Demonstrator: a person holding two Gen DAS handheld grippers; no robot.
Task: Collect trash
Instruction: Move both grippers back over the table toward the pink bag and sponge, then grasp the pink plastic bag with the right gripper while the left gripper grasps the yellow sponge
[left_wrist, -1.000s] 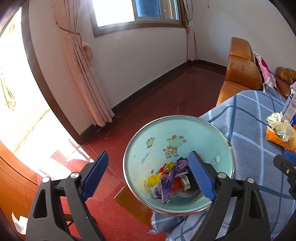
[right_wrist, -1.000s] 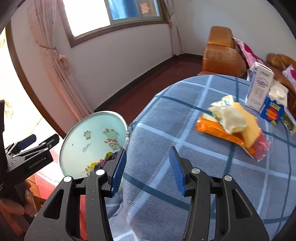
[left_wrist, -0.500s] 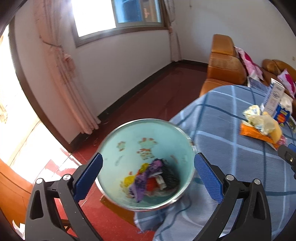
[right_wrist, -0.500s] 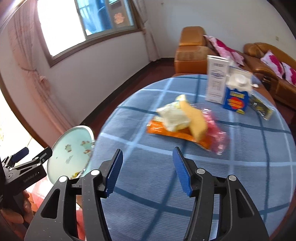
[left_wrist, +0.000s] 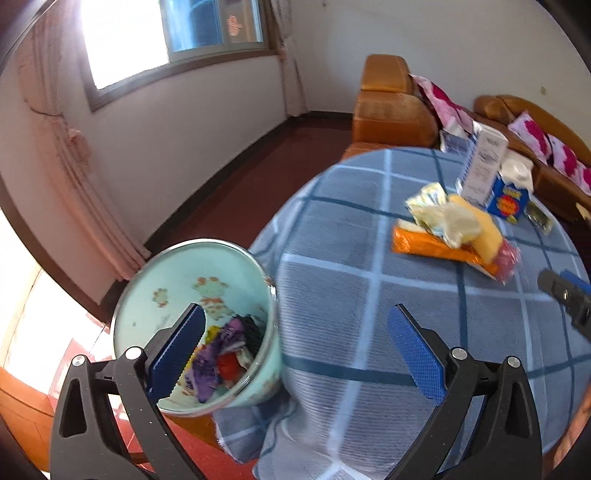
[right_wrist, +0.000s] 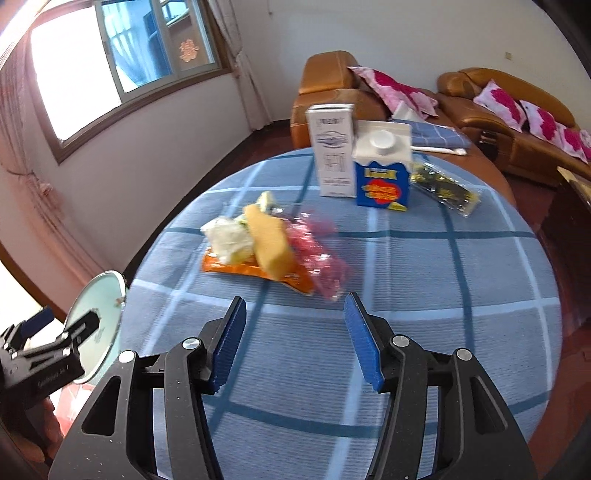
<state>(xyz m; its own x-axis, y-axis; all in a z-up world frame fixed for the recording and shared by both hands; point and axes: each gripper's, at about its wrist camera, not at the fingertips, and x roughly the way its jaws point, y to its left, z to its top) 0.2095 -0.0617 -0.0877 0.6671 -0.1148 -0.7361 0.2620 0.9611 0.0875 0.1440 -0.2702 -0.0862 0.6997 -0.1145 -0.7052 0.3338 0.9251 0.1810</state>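
Two grippers, both with blue ribbed pads on black frames, stand with their jaws spread wide and nothing between them. The left gripper (left_wrist: 297, 354) hangs over the near edge of the round table (left_wrist: 369, 332) covered in a blue plaid cloth; one pad overlaps the mouth of the pale green metal-rimmed waste bin (left_wrist: 147, 291), the other lies over the cloth. The bin stands on the floor just beside the table edge, with cartoon animals printed inside and crumpled purple, red and yellow wrappers at the bottom. The right gripper (right_wrist: 293, 347) hovers over the cloth, just short of a heap of trash (right_wrist: 273, 251): an orange foil packet under a yellow wrapper, a crumpled white wrapper and a pink plastic bag. Beyond the heap stand a tall white carton (right_wrist: 332, 151) and a blue carton with a white screw cap (right_wrist: 384, 173), their print too blurred to read, with a dark clear-edged packet (right_wrist: 443, 188) lying beside them. Around the table are a dark red glossy floor, orange leather sofas (right_wrist: 509, 110) with pink flowered cushions, white walls, pink curtains and a bright window (right_wrist: 122, 55).
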